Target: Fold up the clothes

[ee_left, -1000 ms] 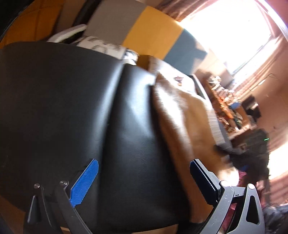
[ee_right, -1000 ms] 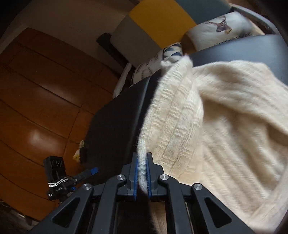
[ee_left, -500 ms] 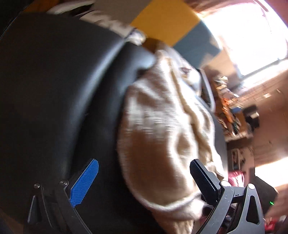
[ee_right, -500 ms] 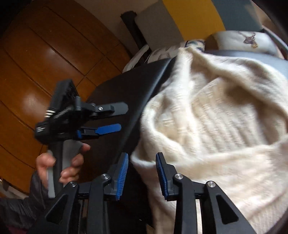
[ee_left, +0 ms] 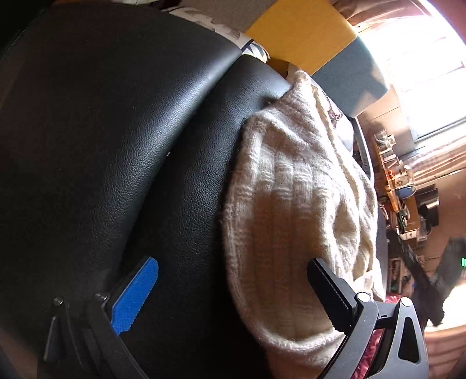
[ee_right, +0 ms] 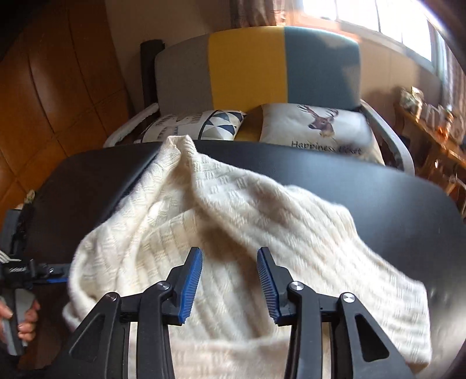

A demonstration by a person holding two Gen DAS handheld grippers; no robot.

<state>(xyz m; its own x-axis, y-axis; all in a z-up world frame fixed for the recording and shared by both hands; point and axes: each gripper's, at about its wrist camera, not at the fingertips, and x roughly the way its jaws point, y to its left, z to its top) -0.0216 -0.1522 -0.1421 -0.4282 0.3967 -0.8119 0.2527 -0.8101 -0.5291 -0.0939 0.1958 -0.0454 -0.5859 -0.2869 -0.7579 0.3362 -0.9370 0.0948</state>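
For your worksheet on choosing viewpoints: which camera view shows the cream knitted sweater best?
The right wrist view: the sweater spreads rumpled across the black table, most of it visible. The left wrist view shows only one bunched edge, seen close.

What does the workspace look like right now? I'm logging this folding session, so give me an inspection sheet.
Surface: black leather-look padded top, bare around the garment.
Job's things: cream cable-knit sweater, rumpled, partly folded over itself.
Clutter: nothing seen on the top.
Grippers: left gripper open, one finger over the sweater's edge; right gripper open above the sweater, holding nothing.
Cables: nothing seen.
Surroundings: grey, yellow and teal sofa, deer-print cushion, geometric-print cushion, wooden panelling, bright window.
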